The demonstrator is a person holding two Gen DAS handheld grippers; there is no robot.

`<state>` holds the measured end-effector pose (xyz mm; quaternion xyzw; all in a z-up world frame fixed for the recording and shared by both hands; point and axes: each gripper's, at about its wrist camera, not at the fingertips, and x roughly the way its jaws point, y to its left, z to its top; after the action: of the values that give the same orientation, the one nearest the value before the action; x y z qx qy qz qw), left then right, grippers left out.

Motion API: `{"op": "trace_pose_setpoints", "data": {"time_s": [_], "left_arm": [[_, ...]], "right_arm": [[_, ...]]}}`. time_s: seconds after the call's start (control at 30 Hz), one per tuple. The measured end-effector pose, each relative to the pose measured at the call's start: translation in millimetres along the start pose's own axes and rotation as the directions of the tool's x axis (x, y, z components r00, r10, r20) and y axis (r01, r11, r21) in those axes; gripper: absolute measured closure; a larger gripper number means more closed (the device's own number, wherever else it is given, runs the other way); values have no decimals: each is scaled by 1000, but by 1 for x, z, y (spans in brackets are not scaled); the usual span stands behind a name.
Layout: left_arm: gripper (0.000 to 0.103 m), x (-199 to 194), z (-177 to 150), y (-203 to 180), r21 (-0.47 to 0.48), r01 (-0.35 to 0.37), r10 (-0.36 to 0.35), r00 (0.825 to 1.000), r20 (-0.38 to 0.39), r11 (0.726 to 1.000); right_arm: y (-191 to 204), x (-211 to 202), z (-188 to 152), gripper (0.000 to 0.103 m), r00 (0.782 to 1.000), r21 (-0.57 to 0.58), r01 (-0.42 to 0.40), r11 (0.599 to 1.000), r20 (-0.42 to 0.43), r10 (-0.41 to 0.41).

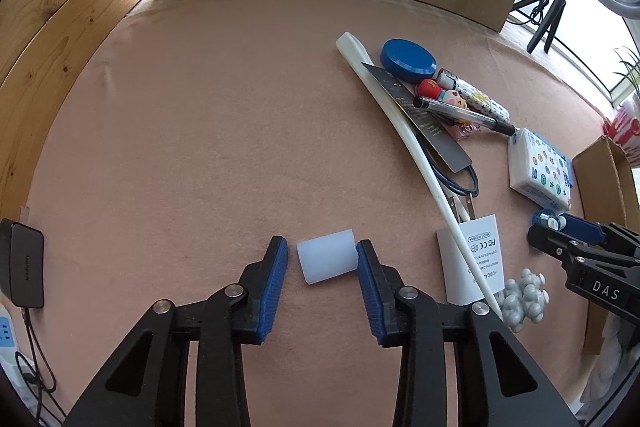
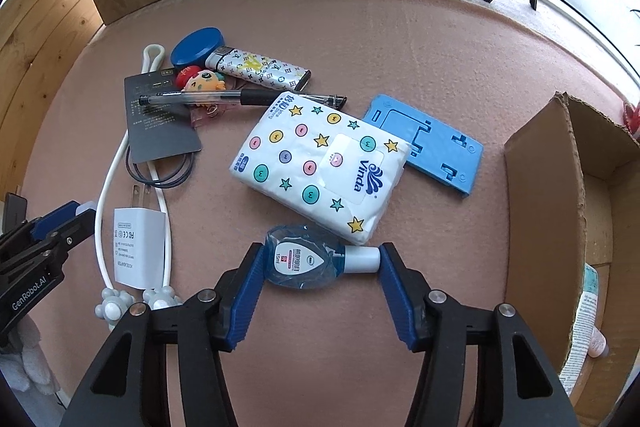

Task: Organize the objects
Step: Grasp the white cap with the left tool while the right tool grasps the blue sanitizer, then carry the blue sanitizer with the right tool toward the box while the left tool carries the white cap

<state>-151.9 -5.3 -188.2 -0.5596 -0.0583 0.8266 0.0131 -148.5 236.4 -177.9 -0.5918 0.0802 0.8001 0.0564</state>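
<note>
A white translucent cylinder [image 1: 327, 255] lies on the pink felt mat [image 1: 200, 147]. My left gripper [image 1: 321, 247] is open around it; the right pad touches one end and a small gap shows at the left pad. In the right wrist view, a small blue bottle [image 2: 302, 263] with a white cap lies on its side against a Vinda tissue pack [image 2: 320, 167]. My right gripper [image 2: 322, 257] stands open and wide, one pad at the bottle's base and the other at its cap. The left gripper [image 2: 80, 215] shows at that view's left edge.
A pile at the back holds a blue lid [image 2: 198, 45], a patterned lighter [image 2: 260, 67], a pen [image 2: 224, 98], a dark card [image 2: 160, 123] and a doll charm [image 2: 198, 81]. A white charger [image 2: 138, 247] with its cable lies left. A blue stand [image 2: 428, 143] and an open cardboard box [image 2: 544, 227] are on the right.
</note>
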Motion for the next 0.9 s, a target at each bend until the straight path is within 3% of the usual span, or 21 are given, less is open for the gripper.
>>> {"op": "trace_pose_setpoints", "data": {"time_s": [0.23,0.53,0.9], "left_arm": [[75,-5,-6,0,-16,22,-22,1000,-2,1000],[75,-13,-14,17,-55,60,-60,998,-3,997],[75,-31,-14,41,-106,92,-90,996,24,990]], "right_arm": [[-8,-4,-8,50,1000,13,-25,1000,1,25],[-30,-19,-31,50,998,80,-69,994,16,68],[-40,-56,-43,50,991,113,-104,988,91,94]]}}
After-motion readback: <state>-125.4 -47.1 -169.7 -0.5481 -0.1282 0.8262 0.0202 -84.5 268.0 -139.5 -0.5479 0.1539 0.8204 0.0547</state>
